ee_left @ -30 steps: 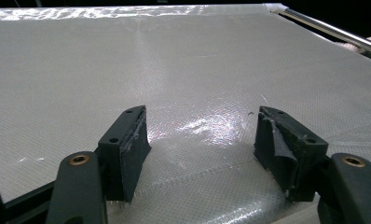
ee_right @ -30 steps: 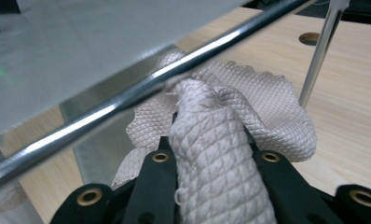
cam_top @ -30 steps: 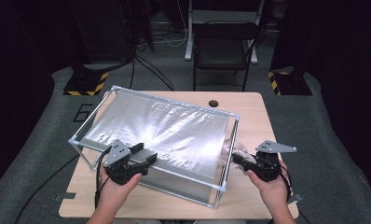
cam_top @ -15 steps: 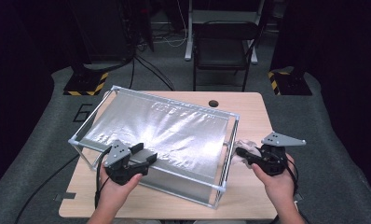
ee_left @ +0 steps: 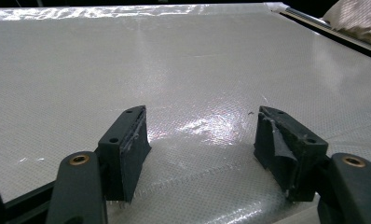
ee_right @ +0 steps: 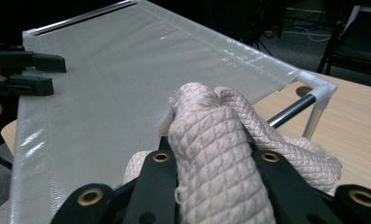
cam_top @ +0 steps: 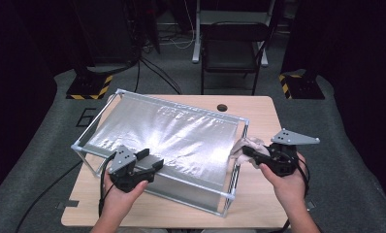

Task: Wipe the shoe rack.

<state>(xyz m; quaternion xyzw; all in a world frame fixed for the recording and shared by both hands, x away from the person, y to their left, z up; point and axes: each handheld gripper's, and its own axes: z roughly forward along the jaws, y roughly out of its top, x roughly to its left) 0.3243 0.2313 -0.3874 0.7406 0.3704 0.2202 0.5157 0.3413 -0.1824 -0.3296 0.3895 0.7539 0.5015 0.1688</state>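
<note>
We find no readable brand or label anywhere; the only mark is a large pale character on the grey floor mat left of the table, too cut off to read. At the left, the left gripper rests on the near edge of the silvery mesh sheet stretched over the white-cornered frame, and in the left gripper view its jaws stand released, well apart, with bare sheet between them. We see it in the same spot as a second ago. Moving right, the quilted cream cloth hangs bunched at the frame's right end, just beside the corner post. The right gripper is clenched on that cloth: in the right gripper view the cloth is squeezed between both black jaws and bulges up over them, with a loose fold trailing toward the wooden table. Compared with a second ago, the right hand has lifted, and the cloth has come up with it, now sitting higher against the frame's edge.
</note>
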